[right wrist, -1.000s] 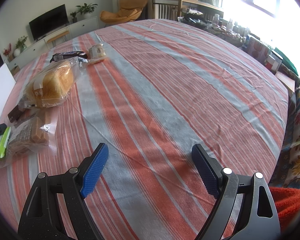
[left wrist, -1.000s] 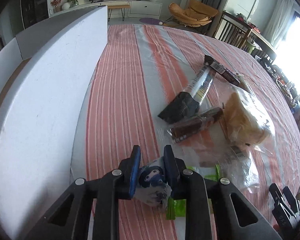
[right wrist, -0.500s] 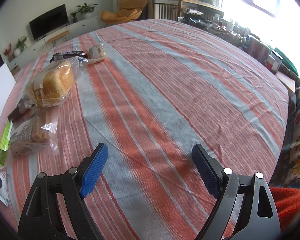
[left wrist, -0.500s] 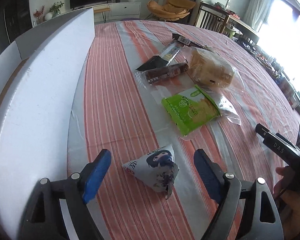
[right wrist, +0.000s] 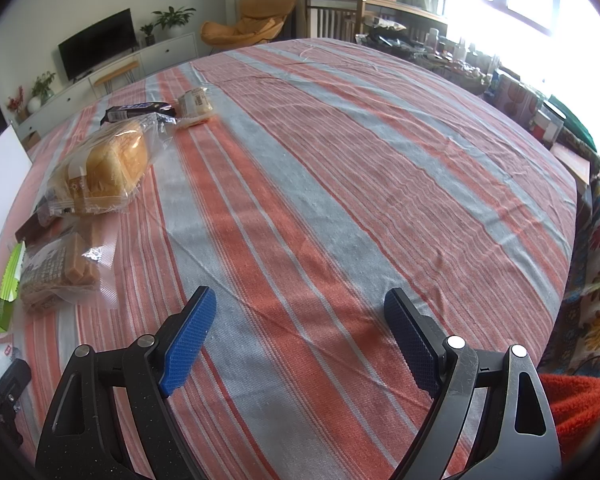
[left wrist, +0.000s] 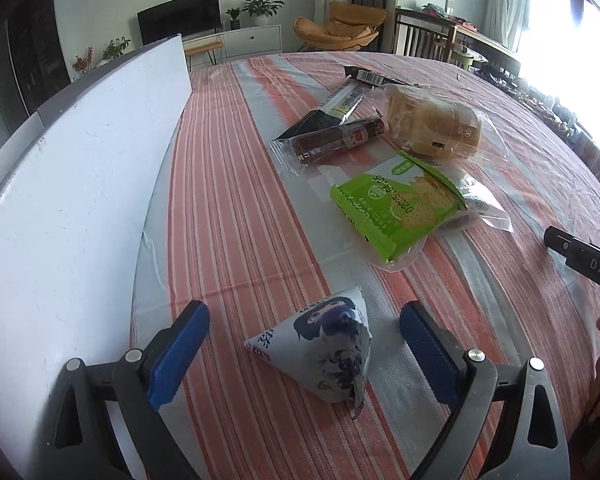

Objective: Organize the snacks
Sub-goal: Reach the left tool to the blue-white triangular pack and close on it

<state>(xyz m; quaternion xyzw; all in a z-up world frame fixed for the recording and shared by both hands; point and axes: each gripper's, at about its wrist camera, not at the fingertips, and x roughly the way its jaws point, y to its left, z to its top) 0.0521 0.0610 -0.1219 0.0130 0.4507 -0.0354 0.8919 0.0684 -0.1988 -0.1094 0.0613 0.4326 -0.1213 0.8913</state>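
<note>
Our left gripper (left wrist: 304,344) is opening, its blue pads clear of the triangular snack packet (left wrist: 324,352) lying between them on the striped tablecloth (right wrist: 320,168). Our right gripper (right wrist: 300,336) stands wide apart over bare cloth. A white board (left wrist: 72,200) stands at the left; the green cracker pack (left wrist: 396,208) and bagged bread (left wrist: 432,128) lie beyond. Behind are a television (right wrist: 98,42) and orange chair (right wrist: 248,20).
</note>
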